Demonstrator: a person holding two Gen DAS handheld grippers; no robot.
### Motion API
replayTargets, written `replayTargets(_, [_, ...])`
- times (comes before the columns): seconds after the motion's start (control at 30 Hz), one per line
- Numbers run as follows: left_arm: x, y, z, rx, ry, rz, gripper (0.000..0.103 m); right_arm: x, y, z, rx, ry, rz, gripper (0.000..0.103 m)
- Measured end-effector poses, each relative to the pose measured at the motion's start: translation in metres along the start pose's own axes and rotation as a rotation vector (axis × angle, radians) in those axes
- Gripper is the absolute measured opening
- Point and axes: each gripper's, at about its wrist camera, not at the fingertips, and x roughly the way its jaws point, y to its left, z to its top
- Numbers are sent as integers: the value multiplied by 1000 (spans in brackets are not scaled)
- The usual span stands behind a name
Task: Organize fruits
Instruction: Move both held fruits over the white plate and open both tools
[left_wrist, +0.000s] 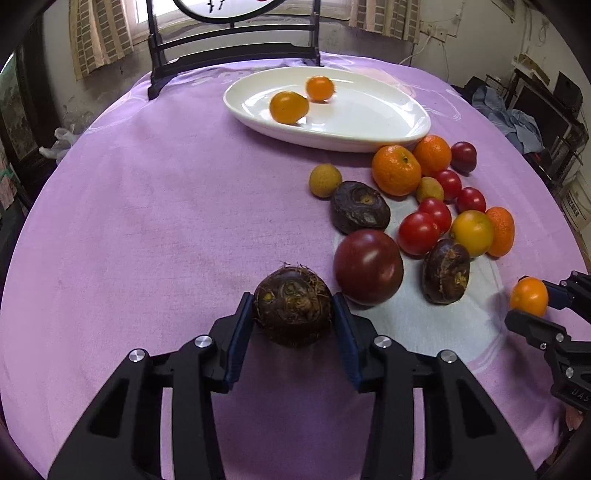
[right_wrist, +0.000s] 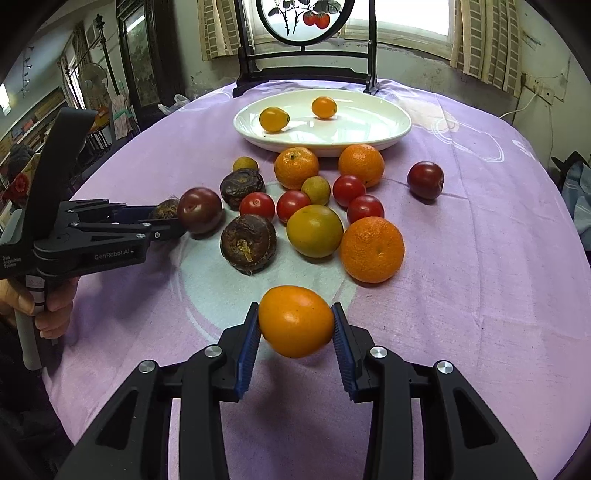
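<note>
My left gripper (left_wrist: 293, 314) is shut on a dark brown, hairy water chestnut (left_wrist: 293, 302), low over the purple cloth. From the right wrist view the same gripper (right_wrist: 164, 218) reaches in from the left, beside a dark plum (right_wrist: 199, 209). My right gripper (right_wrist: 295, 325) is shut on a small orange oval fruit (right_wrist: 295, 320), lifted slightly off the cloth; it also shows at the right edge of the left wrist view, fruit (left_wrist: 529, 296) between its fingers. A white oval plate (right_wrist: 369, 118) at the back holds two small orange fruits (right_wrist: 273, 119).
Loose fruit lies between the grippers and the plate: tangerines (right_wrist: 371, 249), red cherry tomatoes (right_wrist: 256, 205), two more water chestnuts (right_wrist: 248, 243), a yellow-green fruit (right_wrist: 314, 230), and another plum (right_wrist: 424, 180). A dark wooden stand (right_wrist: 306, 72) rises behind the plate. A hand (right_wrist: 48, 314) grips the left tool.
</note>
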Motion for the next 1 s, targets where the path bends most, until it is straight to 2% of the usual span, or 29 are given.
replayTargets(0.2, [-44,1,16,7,-92,0,42,-30,-3,17,-25,-84,-20,38])
replayTargets(0.33, [-70,-6,43,38,-174,13,42,-47,-7,39,-48,-150,-41,38])
replayTargets(0.43, [-75,-15,68,59,-209,24,42,-53,-9,61,-68,-200,-63,38])
replayTargets(0.53, [-65,-23,94,67,-221,30,42,-49,-14,85,-69,-226,-68,38])
replayTargets(0.67, [-37,-26,130,42,-195,18,42,-29,-20,118,-65,-233,-75,38])
replayTargets(0.87, [20,-27,171,7,-129,37,42,27,-30,157,-48,-157,-91,38])
replayTargets(1.0, [49,-27,187,-7,-105,70,42,62,-40,166,-16,-96,-98,39])
